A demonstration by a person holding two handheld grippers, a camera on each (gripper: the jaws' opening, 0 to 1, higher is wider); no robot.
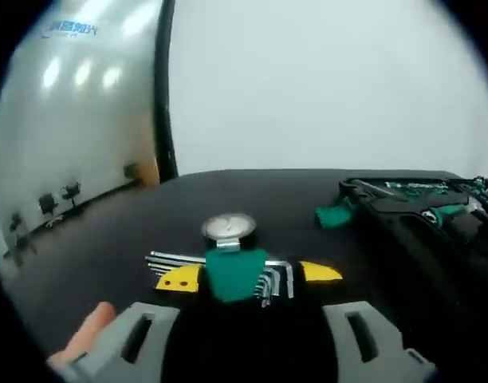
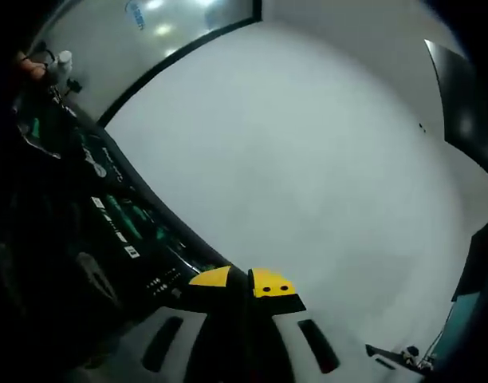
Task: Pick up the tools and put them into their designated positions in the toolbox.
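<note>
Hex keys in a green holder lie on the black desk between the yellow tips of the left claw, whose jaws stand wide apart around them. Beyond sits a round metal disc, farther right the open toolbox. Right claw tips meet, pinched together, beside the toolbox

Grey slotted jaws with yellow tips on each gripper
</note>
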